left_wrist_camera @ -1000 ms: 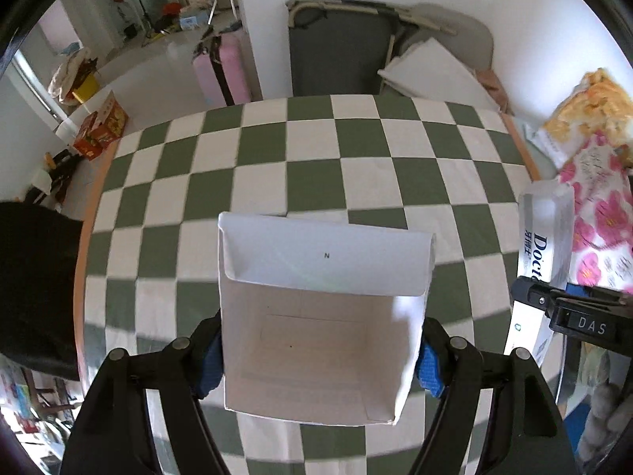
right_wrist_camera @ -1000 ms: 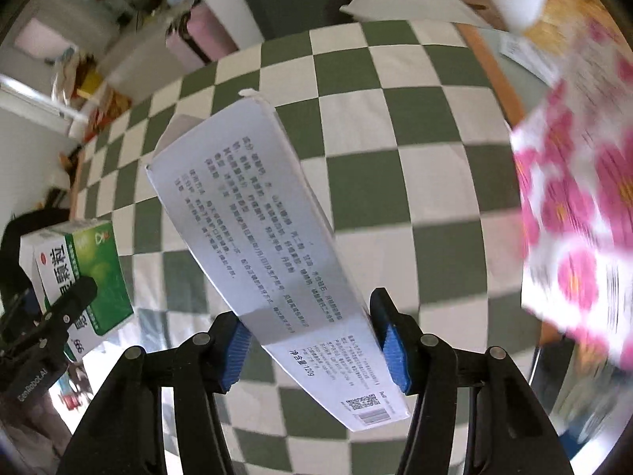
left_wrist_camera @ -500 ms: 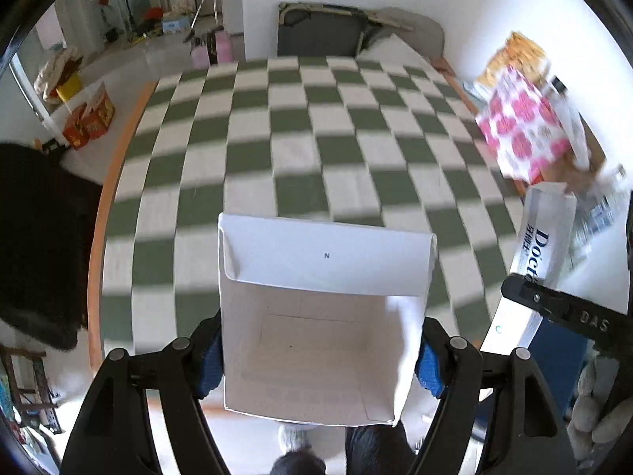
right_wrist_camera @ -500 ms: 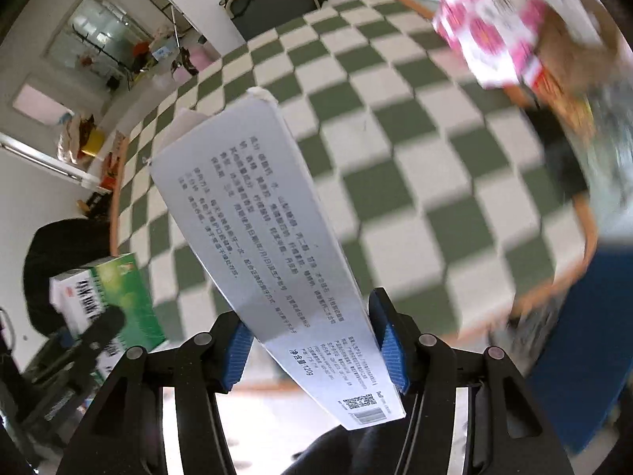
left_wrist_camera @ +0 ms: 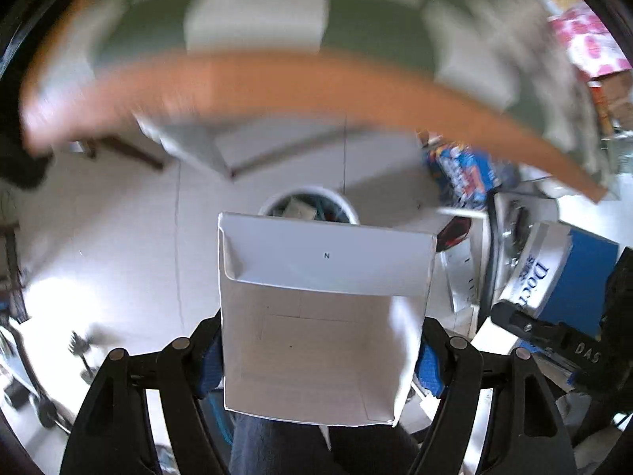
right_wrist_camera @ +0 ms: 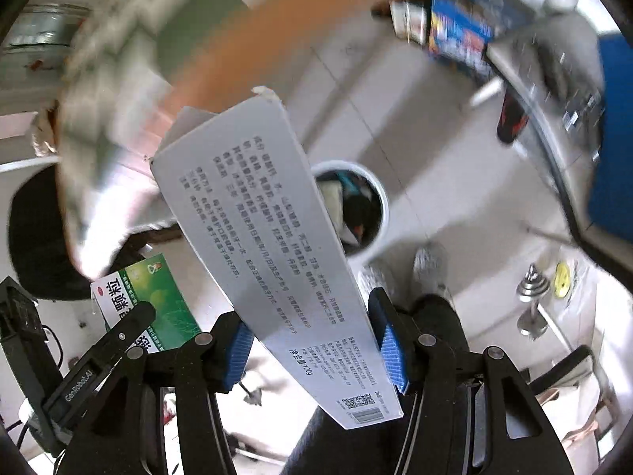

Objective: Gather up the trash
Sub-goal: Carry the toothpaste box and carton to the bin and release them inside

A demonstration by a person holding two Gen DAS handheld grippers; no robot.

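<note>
Left wrist view: gone from under the lens the checked desk (left_wrist_camera: pixel 253 12), now blurred across the upper frame; at centre instead, round white waste bin (left_wrist_camera: pixel 308 208) on the floor. Left gripper (left_wrist_camera: pixel 320 352) jaws pinching open white carton (left_wrist_camera: pixel 316 316); right gripper (right_wrist_camera: pixel 314 340) jaws clamping long grey printed box (right_wrist_camera: pixel 269 245). Drop likely next.

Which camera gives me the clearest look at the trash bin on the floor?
The right wrist view: the trash bin shows its white rim and contents, part-hidden by the long box. In the left wrist view only the bin's far rim shows above the open carton.
</note>
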